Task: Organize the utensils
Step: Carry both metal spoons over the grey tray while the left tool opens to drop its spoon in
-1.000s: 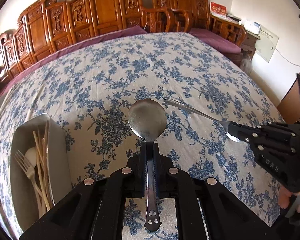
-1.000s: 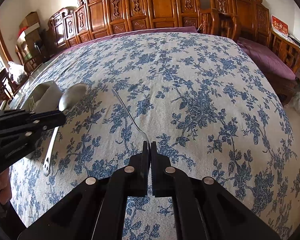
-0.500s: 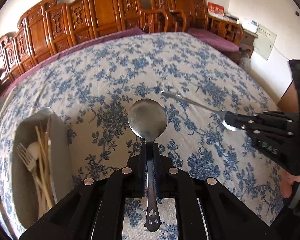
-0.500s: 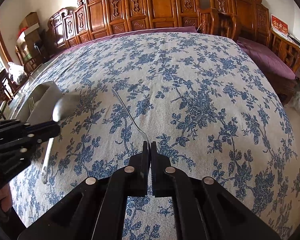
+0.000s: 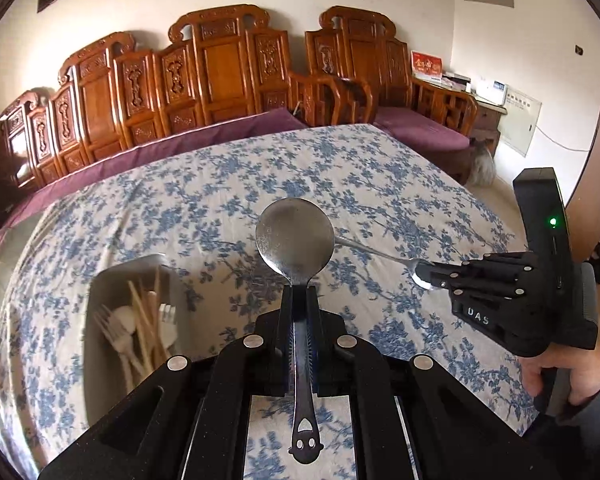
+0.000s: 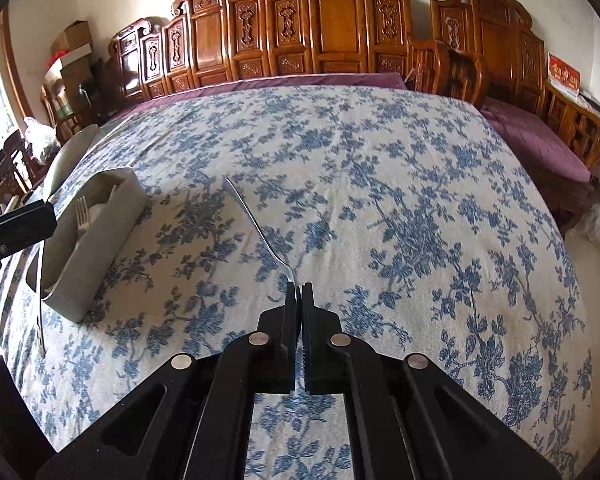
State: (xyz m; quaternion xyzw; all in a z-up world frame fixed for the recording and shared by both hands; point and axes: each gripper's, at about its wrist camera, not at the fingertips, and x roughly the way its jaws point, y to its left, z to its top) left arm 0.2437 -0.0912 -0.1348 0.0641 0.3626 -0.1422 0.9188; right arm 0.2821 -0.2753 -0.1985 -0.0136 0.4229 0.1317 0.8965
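Note:
My left gripper point(image 5: 300, 290) is shut on the handle of a large steel spoon point(image 5: 295, 236), bowl pointing forward, held above the table. My right gripper point(image 6: 299, 286) is shut on the head end of a small steel utensil point(image 6: 256, 224), whose slim handle points forward; whether it is a spoon or a fork is hidden by the fingers. The right gripper also shows in the left wrist view point(image 5: 430, 276). A grey utensil box point(image 5: 100, 320) point(image 6: 112, 216) stands on the left, holding forks, chopsticks and pale spoons.
The table carries a blue floral cloth point(image 6: 400, 208). Carved wooden chairs point(image 5: 220, 68) with purple cushions line the far edge and right side. The left gripper point(image 6: 16, 224) reaches in at the left of the right wrist view, over the box's near end.
Both grippers have risen and tilted up, still holding their utensils. The box now sits nearer the middle of the left view, closer under the big spoon.

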